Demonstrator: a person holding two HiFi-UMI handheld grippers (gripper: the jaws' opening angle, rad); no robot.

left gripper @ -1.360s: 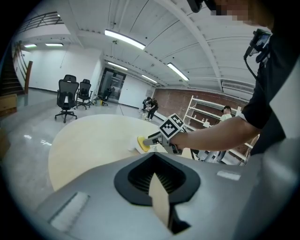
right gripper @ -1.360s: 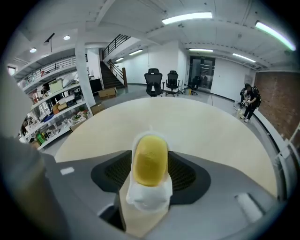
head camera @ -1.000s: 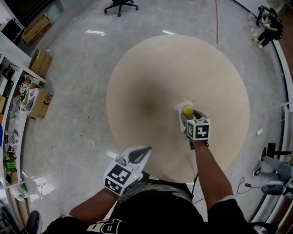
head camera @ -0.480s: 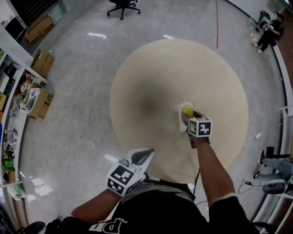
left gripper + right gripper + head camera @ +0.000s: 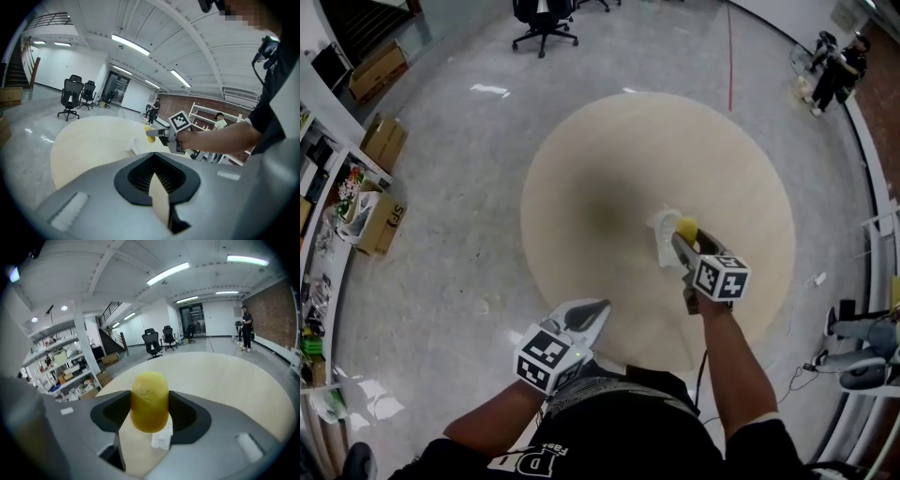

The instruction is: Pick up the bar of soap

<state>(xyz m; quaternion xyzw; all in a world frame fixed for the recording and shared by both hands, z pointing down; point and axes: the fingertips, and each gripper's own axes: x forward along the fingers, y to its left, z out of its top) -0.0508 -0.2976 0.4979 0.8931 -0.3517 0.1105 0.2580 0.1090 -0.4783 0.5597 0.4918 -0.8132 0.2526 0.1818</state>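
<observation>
My right claw (image 5: 150,405) grips the smooth yellow oval soap bar (image 5: 149,399), long axis upright, above the round beige counter (image 5: 225,376). Left claw (image 5: 160,199) closed, empty.

Soap (image 5: 685,226) sits between the right tongs (image 5: 680,238), just above a dish (image 5: 663,236) lying right of centre on the desk (image 5: 609,159); left tongs (image 5: 592,313) hang at the desk's near edge, nothing between them; a chair (image 5: 544,14) stands beyond the far edge; boxes (image 5: 380,141) lie far left
</observation>
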